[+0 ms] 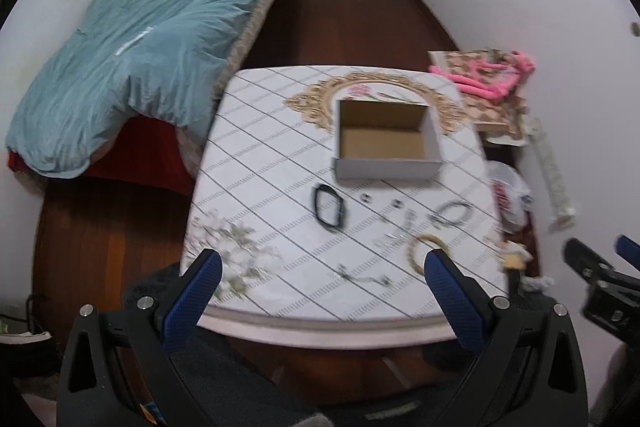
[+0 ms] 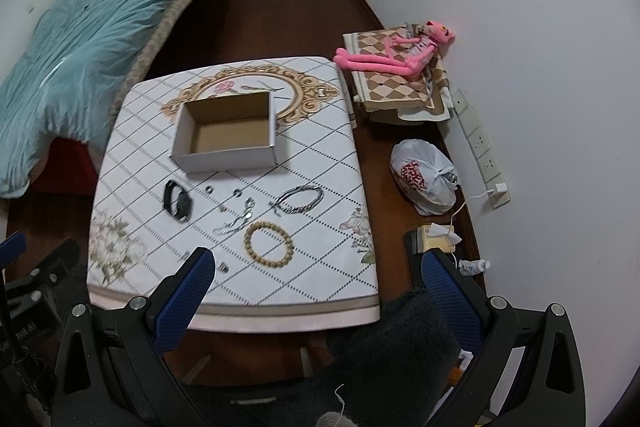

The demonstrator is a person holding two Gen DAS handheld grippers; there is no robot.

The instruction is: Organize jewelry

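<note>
Hovering at table's (image 2: pixel 320 291) near edge, left gripper (image 1: pixel 322 277) and right gripper (image 2: pixel 318 273) both spread wide, empty. Cardboard box (image 2: pixel 226 131) bare inside. Beaded bracelet (image 2: pixel 269 239), black band (image 2: pixel 178 202), silver chain (image 2: pixel 300 201), small rings all loose on cloth. Nothing sorted yet.

Left gripper (image 1: pixel 323 269), left wrist view, bottom of frame: two fingers (image 1: pixel 191 297) with blue textured pads, diamond-mesh surface, rounded tips. Pads sit on matte black plastic arms with triangular cutouts. Round silver screw heads at the pivots, two per side. Small yellow-orange marking at the lower left edge of the black body, unreadable.

Right gripper (image 2: pixel 318 273), right wrist view, bottom of frame: same build, blue mesh pads (image 2: pixel 452 297) on black arms, silver screws, triangular cutouts. Slot with faint embossed lettering at bottom centre, unreadable.

Right edge of left view: other gripper's black body, silver bolts, blue pad tip.
</note>
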